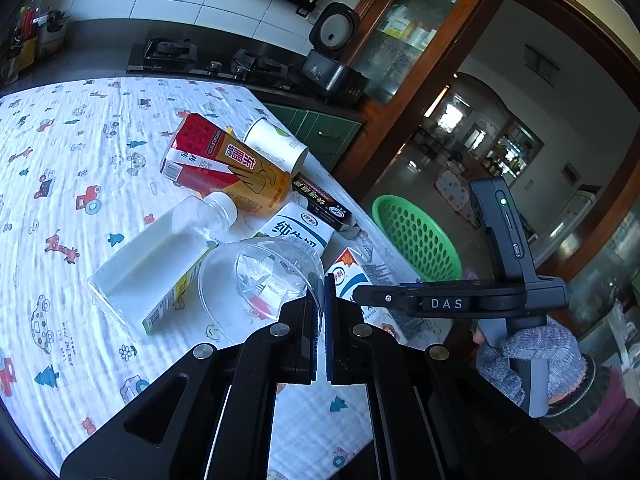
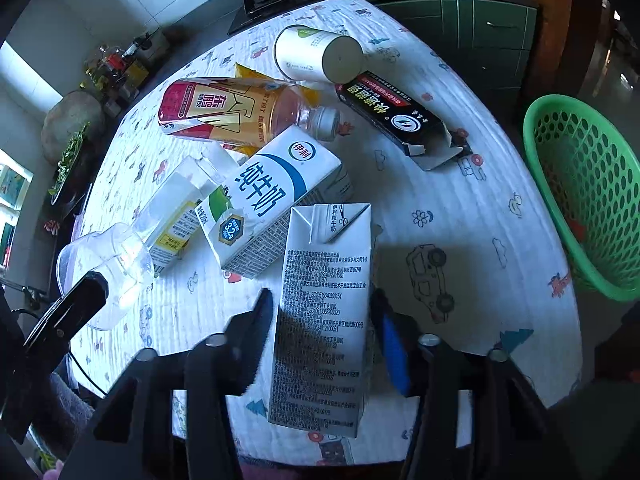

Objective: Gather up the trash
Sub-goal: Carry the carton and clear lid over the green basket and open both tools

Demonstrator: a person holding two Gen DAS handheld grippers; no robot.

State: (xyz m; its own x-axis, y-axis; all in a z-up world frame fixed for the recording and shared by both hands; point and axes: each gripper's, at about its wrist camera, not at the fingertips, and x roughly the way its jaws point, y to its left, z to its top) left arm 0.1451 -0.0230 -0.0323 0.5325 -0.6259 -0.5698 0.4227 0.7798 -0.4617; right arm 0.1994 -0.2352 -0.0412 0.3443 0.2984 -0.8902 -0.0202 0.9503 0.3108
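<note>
My right gripper (image 2: 320, 320) is clamped on a milk carton (image 2: 324, 312); my left gripper (image 1: 319, 304) pinches the clear plastic cup (image 1: 260, 276) by its rim. Next, I'd judge, both go to the green basket (image 2: 584, 208) (just off the table's edge).

A milk carton (image 2: 324, 312) lies nearest on the table (image 2: 480, 208), a second carton (image 2: 272, 200) behind it. A bottle (image 2: 240, 112) and paper cup (image 2: 320, 54) lie farther back. The basket (image 2: 584, 196) sits right, off the table's edge.
</note>
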